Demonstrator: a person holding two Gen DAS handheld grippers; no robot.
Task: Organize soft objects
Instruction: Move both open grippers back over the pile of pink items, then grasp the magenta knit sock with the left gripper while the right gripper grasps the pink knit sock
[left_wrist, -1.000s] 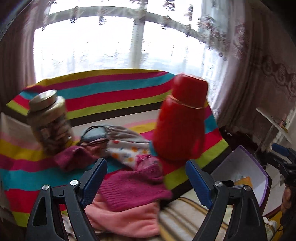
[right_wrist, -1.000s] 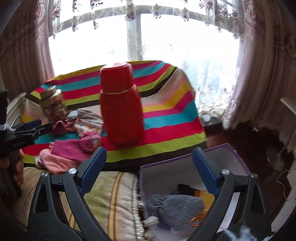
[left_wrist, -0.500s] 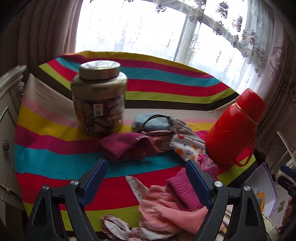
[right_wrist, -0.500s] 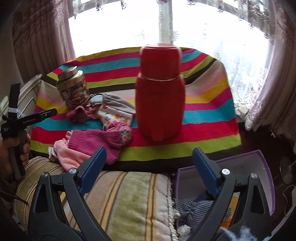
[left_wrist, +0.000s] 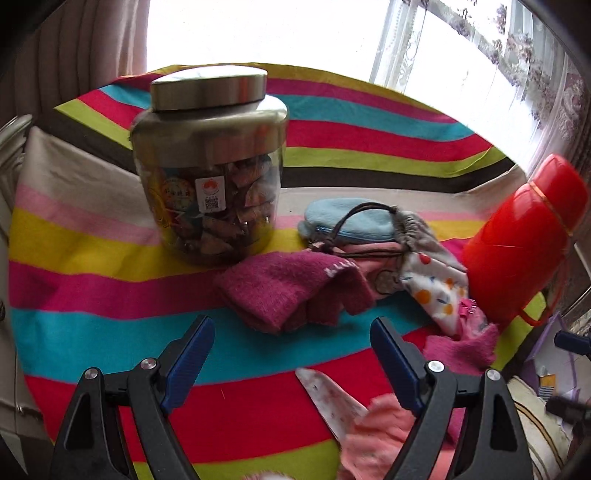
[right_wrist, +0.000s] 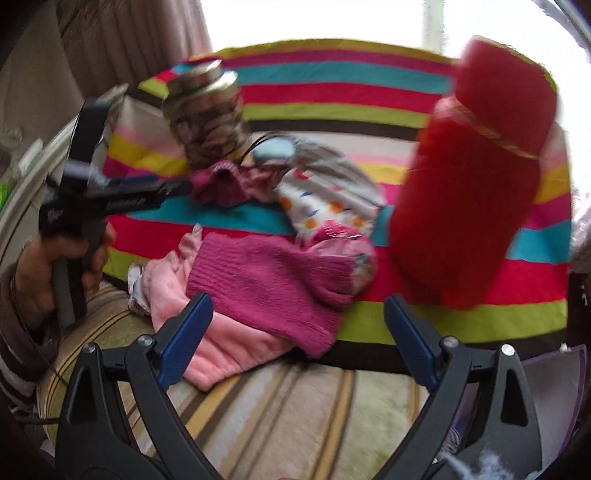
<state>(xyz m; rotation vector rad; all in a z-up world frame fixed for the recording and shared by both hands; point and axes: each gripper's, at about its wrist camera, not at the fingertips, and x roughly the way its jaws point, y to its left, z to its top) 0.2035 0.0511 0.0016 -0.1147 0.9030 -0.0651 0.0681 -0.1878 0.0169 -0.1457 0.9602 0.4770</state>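
Soft items lie in a heap on the striped tablecloth (left_wrist: 92, 332). My left gripper (left_wrist: 291, 328) is open just in front of a maroon knitted sock (left_wrist: 291, 291), touching nothing. Behind the sock lie a light blue pouch (left_wrist: 343, 221) and a dotted drawstring bag (left_wrist: 432, 291). A pink fleece cloth (left_wrist: 380, 435) lies under the right finger. My right gripper (right_wrist: 297, 306) is open, its jaws empty, over a magenta knitted piece (right_wrist: 273, 280) that rests on the pink fleece cloth (right_wrist: 221, 350).
A glass jar with a metal lid (left_wrist: 214, 177) stands behind the sock. A red thermos (right_wrist: 472, 192) stands at the right. A purple box (right_wrist: 554, 365) sits low on the right. A striped cushion (right_wrist: 295, 406) lies below the table edge. A hand (right_wrist: 55, 266) holds the left gripper.
The left gripper moved left and lower, from the magenta and pink pile to the maroon sock by the jar. The right gripper swung left from the purple box to that pile. Both stayed open.
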